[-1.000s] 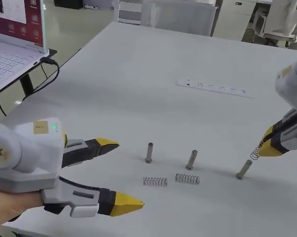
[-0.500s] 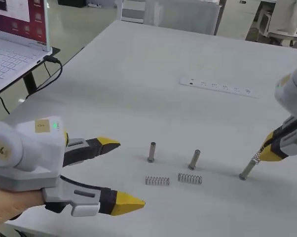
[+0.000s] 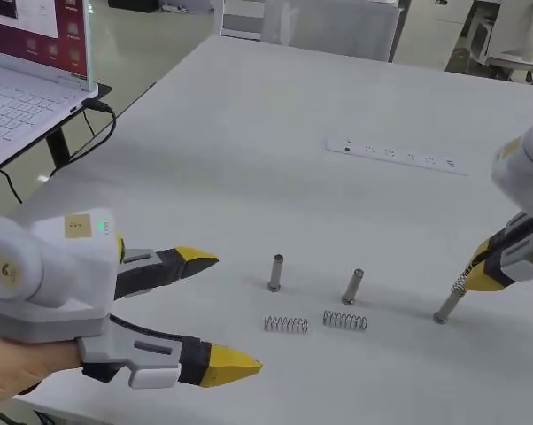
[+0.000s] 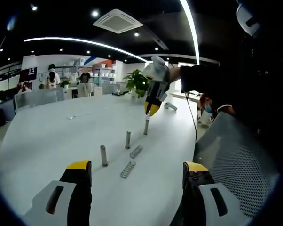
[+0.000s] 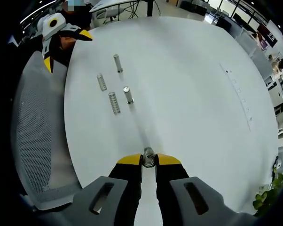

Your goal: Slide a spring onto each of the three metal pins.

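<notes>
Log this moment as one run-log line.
right gripper: shut on spring, at tip of pin | left gripper: open, empty | loose springs: two on table | bare pins: two standing

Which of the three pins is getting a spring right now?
The rightmost pin in the head view: the right gripper holds a spring at its top. The other two pins stand bare, two loose springs lying beside them.

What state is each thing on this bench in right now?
Left yellow-tipped gripper: open, empty.
Right yellow-tipped gripper: shut on small coiled metal spring.
That spring: at top of right metal pin.
Middle metal pin: upright, bare.
Left metal pin: upright, bare.
Two loose springs: lying flat on table.
White laptop: open, screen lit.
</notes>
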`<action>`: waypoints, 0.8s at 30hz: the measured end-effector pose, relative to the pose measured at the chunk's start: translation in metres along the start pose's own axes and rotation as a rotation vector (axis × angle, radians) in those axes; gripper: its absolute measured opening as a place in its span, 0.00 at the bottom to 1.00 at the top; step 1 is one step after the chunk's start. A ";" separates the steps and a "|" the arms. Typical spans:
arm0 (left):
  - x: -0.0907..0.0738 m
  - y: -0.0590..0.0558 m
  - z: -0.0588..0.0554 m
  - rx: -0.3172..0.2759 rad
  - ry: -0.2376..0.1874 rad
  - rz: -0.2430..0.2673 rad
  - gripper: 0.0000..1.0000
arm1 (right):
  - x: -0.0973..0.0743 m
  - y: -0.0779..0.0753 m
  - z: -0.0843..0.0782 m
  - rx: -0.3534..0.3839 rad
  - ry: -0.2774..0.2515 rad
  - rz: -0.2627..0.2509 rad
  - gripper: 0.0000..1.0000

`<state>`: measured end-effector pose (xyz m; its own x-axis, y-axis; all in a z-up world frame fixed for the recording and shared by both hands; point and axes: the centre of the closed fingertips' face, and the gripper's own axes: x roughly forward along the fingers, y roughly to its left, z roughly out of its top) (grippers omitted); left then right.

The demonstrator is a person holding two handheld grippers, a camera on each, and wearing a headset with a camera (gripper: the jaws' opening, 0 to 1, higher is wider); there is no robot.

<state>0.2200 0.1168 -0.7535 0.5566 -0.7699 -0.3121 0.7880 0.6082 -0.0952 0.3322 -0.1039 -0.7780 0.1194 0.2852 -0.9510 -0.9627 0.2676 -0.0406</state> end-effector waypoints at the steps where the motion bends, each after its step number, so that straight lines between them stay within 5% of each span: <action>1: 0.000 0.000 0.001 -0.001 -0.003 0.001 0.76 | 0.000 0.000 0.000 0.000 0.001 0.000 0.08; 24: 0.000 0.000 0.001 0.006 0.000 -0.003 0.74 | 0.005 0.002 -0.005 0.007 0.024 0.005 0.08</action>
<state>0.2206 0.1170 -0.7524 0.5540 -0.7721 -0.3113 0.7916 0.6043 -0.0902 0.3300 -0.1070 -0.7842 0.1083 0.2643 -0.9583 -0.9616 0.2724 -0.0335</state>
